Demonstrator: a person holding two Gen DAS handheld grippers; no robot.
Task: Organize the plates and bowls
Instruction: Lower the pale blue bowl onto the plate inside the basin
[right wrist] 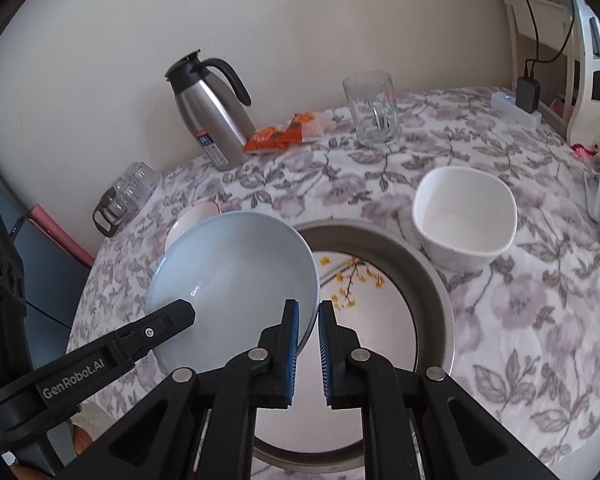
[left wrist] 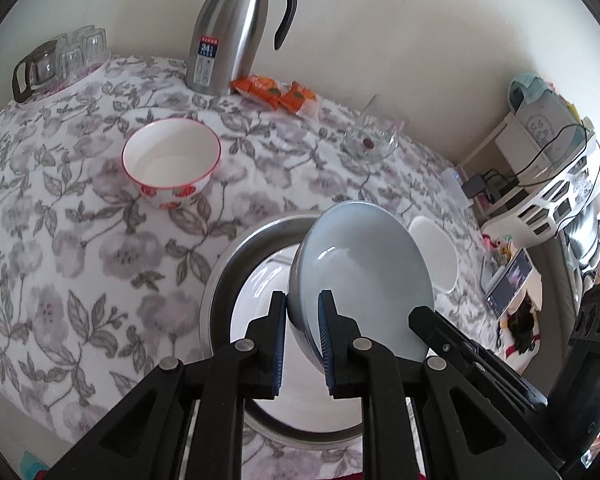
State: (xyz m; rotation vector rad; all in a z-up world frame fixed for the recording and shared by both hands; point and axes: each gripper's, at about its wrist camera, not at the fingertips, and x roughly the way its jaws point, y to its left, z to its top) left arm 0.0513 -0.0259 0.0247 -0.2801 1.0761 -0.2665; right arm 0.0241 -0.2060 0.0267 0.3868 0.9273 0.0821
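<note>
My left gripper [left wrist: 303, 312] is shut on the rim of a pale blue bowl [left wrist: 364, 276], held tilted above a steel basin [left wrist: 220, 272] that holds a white flowered plate [right wrist: 364, 304]. My right gripper [right wrist: 309, 314] is shut on the opposite rim of the same blue bowl [right wrist: 236, 272]. A red-rimmed white bowl with red flowers [left wrist: 172, 162] sits on the floral tablecloth to the far left. A plain white bowl [right wrist: 464, 216] sits beside the basin on the right; it also shows in the left wrist view [left wrist: 436, 252], half hidden by the blue bowl.
A steel thermos jug [left wrist: 236, 28] stands at the back by the wall. Orange snack packets [left wrist: 276, 94] lie beside it. A glass mug [right wrist: 374, 110] stands at the back right. Upturned glasses and a glass pot [left wrist: 56, 62] stand at the far left. A white shelf with cables [left wrist: 540, 168] stands at the right.
</note>
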